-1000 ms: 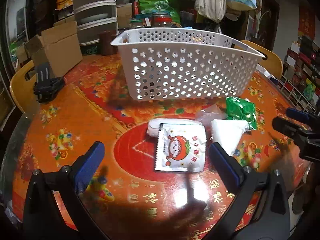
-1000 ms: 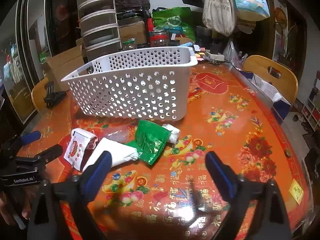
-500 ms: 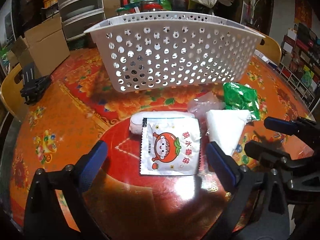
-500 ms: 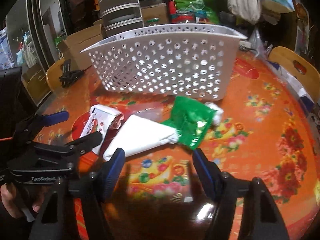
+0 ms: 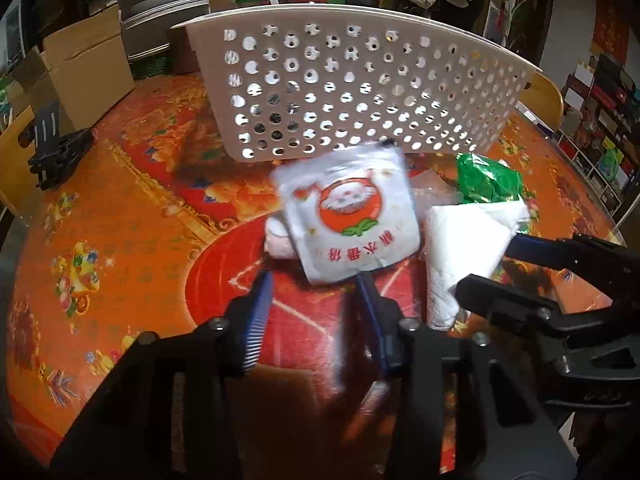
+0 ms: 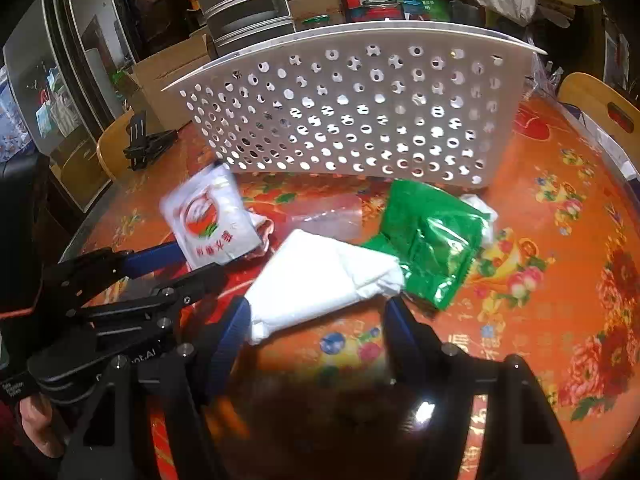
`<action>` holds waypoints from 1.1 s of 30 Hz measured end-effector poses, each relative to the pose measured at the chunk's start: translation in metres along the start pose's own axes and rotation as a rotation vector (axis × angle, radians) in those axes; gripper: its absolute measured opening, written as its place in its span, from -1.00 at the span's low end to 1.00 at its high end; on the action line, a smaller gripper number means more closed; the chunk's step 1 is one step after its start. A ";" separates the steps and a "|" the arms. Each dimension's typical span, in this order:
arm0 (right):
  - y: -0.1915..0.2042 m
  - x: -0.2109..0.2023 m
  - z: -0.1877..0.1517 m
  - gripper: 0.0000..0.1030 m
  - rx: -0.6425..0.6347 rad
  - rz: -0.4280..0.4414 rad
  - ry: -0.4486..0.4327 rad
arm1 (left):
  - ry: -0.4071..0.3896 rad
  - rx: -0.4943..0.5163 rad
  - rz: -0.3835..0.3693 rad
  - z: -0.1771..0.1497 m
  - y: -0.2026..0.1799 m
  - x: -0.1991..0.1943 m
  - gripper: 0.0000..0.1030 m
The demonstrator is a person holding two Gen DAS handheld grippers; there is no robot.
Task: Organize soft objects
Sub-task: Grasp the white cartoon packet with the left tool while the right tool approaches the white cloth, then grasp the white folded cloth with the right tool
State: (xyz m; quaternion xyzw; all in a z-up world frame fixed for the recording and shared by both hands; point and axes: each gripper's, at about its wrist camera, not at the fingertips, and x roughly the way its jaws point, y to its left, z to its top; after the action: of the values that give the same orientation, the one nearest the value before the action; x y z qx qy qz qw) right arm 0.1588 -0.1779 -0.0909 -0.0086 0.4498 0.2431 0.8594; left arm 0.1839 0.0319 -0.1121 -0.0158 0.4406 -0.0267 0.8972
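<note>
Left wrist view: my left gripper (image 5: 316, 280) has its jaws pinched on the lower edge of the sachet (image 5: 350, 216), lifted off the counter (image 5: 120, 216) just before the basket (image 5: 360, 92). It looks light, limp and slick, so an edge pinch should do. My right gripper (image 6: 316, 312) has its jaws open around the napkin (image 6: 320, 276), near the basket; soft, best taken mid-fold.
</note>
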 end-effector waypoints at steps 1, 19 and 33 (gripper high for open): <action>0.001 0.000 0.001 0.36 -0.003 0.000 0.000 | -0.002 -0.003 -0.001 0.000 0.001 0.000 -0.36; 0.007 -0.008 0.004 -0.10 -0.029 -0.012 -0.058 | 0.009 -0.020 -0.109 0.014 0.003 0.008 -0.05; -0.021 -0.026 -0.009 -0.10 0.004 0.000 -0.077 | -0.008 -0.020 -0.084 0.014 -0.018 0.007 -0.50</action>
State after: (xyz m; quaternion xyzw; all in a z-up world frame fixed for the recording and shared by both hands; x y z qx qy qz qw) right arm 0.1485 -0.2095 -0.0800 0.0027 0.4168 0.2423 0.8761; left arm 0.1987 0.0132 -0.1082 -0.0434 0.4362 -0.0597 0.8968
